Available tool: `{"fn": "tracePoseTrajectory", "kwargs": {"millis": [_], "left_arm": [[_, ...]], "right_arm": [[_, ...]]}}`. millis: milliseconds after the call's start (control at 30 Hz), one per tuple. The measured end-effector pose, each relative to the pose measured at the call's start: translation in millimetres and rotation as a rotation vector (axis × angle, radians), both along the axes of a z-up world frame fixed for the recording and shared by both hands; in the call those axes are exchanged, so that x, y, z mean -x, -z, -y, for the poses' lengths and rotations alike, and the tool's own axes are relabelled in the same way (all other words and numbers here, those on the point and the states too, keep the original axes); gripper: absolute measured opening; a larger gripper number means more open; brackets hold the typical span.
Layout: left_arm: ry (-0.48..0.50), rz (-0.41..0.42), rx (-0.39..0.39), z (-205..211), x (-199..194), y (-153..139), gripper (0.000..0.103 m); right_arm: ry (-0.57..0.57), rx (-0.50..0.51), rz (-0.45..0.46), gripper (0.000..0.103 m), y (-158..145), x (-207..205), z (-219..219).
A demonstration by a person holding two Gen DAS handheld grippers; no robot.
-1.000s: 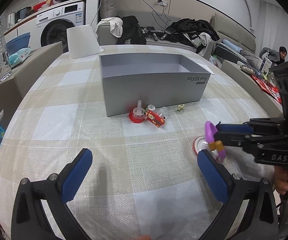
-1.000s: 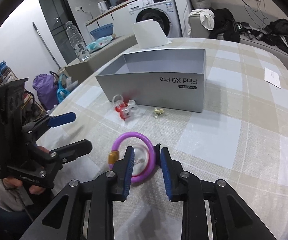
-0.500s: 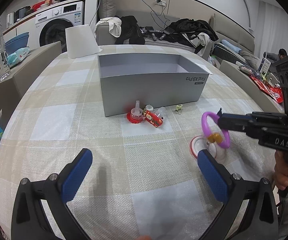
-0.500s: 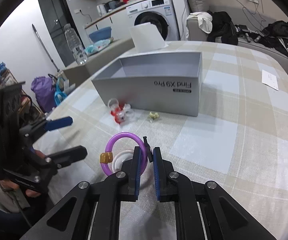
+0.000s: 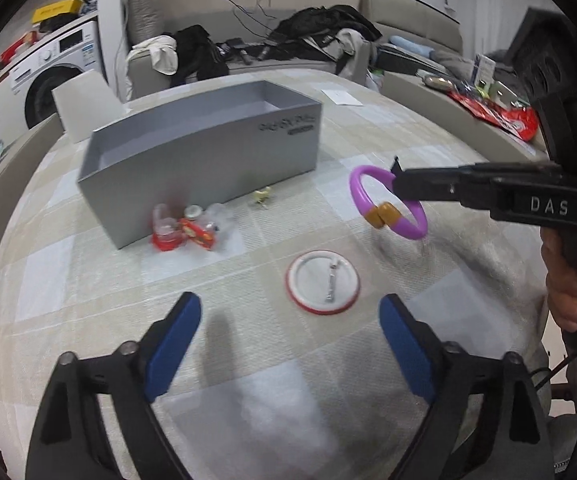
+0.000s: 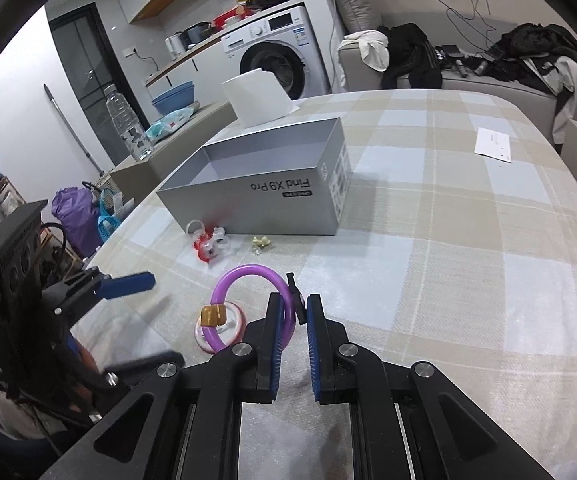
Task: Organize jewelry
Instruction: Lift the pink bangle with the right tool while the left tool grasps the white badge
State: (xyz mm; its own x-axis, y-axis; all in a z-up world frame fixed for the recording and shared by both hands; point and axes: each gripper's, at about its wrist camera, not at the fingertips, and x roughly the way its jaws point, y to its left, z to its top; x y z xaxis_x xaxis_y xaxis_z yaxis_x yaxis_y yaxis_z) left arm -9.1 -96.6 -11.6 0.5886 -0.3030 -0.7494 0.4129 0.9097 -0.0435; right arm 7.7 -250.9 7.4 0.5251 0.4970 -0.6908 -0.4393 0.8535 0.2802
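Right wrist: bracelet (image 6: 244, 300) (purple) in gripper (image 6: 291, 320)

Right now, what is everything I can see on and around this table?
Bracelet: one, purple with gold clasp, lifted off the table.
Round badge: one, white with red rim, flat on the tablecloth.
Box: one, grey, open-topped, mid-table.
Red and clear trinkets: small cluster, against the box front.
Tiny yellowish piece: one, near the box.
Washing machine: one, white, behind.
Water bottle: one, clear, side counter.
Right hand-held gripper: black with blue pads, shut on the bracelet.
Left hand-held gripper: black with blue pads, closing, nothing between them.
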Motion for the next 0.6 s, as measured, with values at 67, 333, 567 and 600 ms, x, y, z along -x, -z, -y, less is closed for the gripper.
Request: {"fn": "tracePoseTrajectory", "kwargs": {"millis": [67, 333, 567, 600], "left_arm": [[0.010, -0.025, -0.010, 5, -4, 4, 0.074], [0.039, -0.010, -0.020, 11, -6, -1, 0.036], [0.029, 0.000, -0.006, -1, 1, 0, 0.036], [0.021, 0.002, -0.003, -2, 0, 0, 0.036]], "right_arm": [[0.004, 0.000, 0.000, 0.011, 0, -1, 1], [0.006, -0.001, 0.002, 0.011, -1, -1, 3], [-0.001, -0.005, 0.005, 0.011, -2, 1, 2], [-0.004, -0.005, 0.007, 0.011, -2, 1, 1]]}}
